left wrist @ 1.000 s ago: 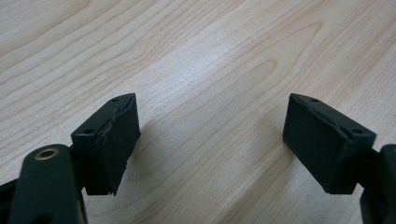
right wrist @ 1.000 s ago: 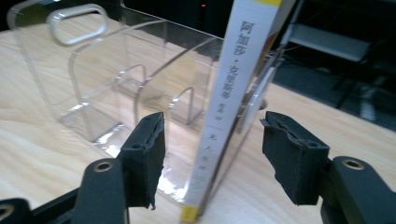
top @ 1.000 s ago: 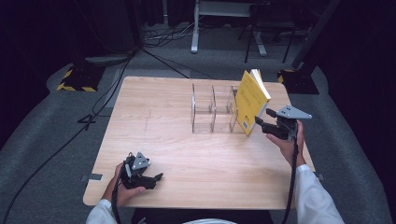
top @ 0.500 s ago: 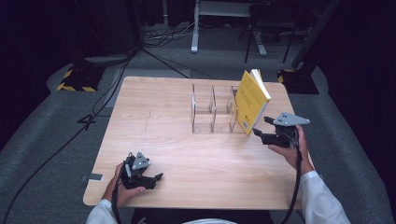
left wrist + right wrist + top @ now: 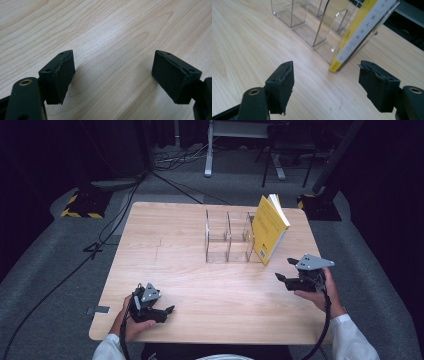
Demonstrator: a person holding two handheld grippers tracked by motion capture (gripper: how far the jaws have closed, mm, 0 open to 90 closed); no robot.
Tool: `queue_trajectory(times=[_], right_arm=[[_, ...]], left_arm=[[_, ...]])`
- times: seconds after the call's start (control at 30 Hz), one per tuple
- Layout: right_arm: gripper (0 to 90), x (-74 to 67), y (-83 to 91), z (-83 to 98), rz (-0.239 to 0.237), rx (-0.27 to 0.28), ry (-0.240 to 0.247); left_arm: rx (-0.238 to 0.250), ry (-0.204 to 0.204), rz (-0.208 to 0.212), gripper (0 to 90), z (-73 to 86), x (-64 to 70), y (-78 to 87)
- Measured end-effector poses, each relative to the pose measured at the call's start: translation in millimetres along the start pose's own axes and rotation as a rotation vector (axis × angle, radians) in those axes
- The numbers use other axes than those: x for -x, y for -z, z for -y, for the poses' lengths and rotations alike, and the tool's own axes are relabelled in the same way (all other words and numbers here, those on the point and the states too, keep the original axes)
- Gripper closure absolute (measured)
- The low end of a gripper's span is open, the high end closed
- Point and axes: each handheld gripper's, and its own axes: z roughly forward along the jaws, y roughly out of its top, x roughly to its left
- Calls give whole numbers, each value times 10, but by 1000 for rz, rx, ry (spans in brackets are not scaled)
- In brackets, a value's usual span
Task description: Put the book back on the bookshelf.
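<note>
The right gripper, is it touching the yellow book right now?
Apart. In the right gripper view, bare table lies between the open right gripper and the yellow book, which leans on the clear rack.

Light wood surface (image 5: 165, 250), pretty plain grain, sitting on grey carpet. On it there's a clear acrylic divider rack (image 5: 227, 237) toward the far right side, and a yellow book (image 5: 268, 229) standing tilted, leaning right against the rack's right end with its bottom edge on the wood.

Bare table (image 5: 165, 250) lies open; only rack (image 5: 227, 237) and book (image 5: 269, 227) obstruct.
</note>
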Motion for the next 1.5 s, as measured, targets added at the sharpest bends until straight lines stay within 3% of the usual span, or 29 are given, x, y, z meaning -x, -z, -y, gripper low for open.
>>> queue_trajectory(times=[0.27,0.57,0.87,0.97,1.07,1.5], right_arm=[[274,-50,50,263,-1,-60,21],[256,-68,102,639,-15,-84,-8],[246,18,160,1136,-14,-115,-128],[229,41,216,1260,-25,-86,-189],[221,71,250,1302,-16,-95,-238],[221,91,244,1307,-33,-102,-263]], left_arm=[[0,0,0,194,0,0,0],[0,0,0,194,0,0,0],[0,0,0,194,0,0,0],[0,0,0,194,0,0,0],[0,2,2,193,1,-1,-1],[-4,-4,-4,187,-9,-15,-5]])
